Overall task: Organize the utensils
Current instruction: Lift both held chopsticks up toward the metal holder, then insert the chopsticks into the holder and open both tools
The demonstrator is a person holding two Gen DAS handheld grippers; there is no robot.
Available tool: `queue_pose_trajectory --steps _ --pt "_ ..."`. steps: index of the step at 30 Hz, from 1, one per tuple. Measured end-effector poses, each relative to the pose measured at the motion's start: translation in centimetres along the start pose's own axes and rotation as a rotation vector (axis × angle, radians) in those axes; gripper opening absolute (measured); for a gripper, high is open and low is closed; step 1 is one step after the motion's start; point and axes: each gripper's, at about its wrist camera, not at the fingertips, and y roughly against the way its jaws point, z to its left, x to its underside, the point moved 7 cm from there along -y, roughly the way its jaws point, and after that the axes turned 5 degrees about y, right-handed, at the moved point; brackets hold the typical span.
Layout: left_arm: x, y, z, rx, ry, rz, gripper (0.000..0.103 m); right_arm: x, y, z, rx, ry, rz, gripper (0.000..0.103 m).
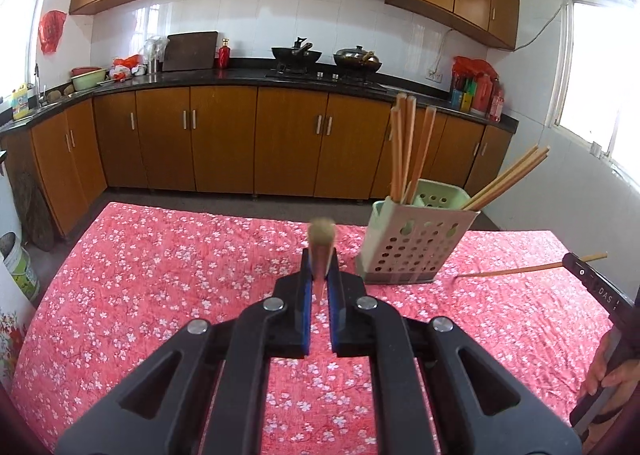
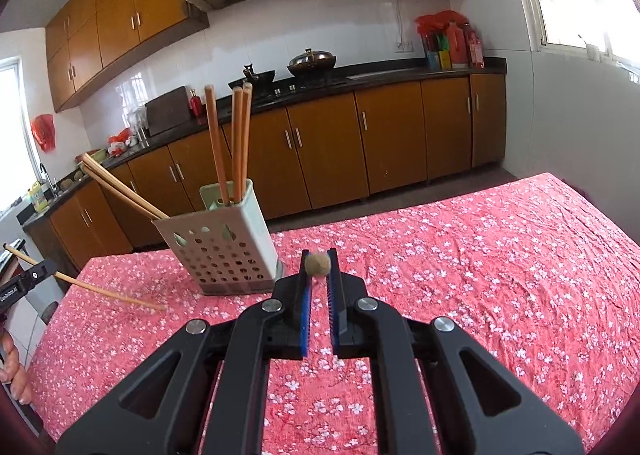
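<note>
- Left wrist view: the left gripper (image 1: pixel 319 275) is pinching one chopstick (image 1: pixel 321 251), end pointing at the camera. I think it is held tight so it can go in the holder (image 1: pixel 416 245), which stands ahead and to the right of the gripper.
- More chopsticks (image 1: pixel 408 143) already stand in the holder.
- The bench (image 1: pixel 160 275) has a red flower cloth. Kitchen cupboards (image 1: pixel 224 139) are behind.
- Right wrist view: the right gripper (image 2: pixel 319 275) is pinching another chopstick (image 2: pixel 318 263) the same way. The holder (image 2: pixel 220 243) is ahead and to the left.
- At the far left, the other gripper (image 2: pixel 30 281) holds its chopstick (image 2: pixel 112 294) above the cloth.
</note>
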Motion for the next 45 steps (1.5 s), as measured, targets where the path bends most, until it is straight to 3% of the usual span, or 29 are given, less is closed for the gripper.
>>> queue_pose_trajectory --steps 17,28,36,45 --pt "-4.3 3.3 -5.4 0.146 -0.068 -0.077 0.008 -7.5 4.3 3.5 -0.147 0.002 -0.171 0.008" --pt "-10.0 5.8 -9.2 0.191 -0.073 -0.239 0.008 -12.9 6.2 6.3 -0.182 0.022 -0.357 0.008" --pt "-14.0 4.4 -9.7 0.159 -0.008 -0.335 0.008 -14.8 4.5 6.6 -0.138 0.039 -0.433 0.008" --pt "-14.1 -1.0 -9.3 0.145 0.016 -0.314 0.008 -14.1 0.1 5.9 -0.126 0.021 -0.391 0.008"
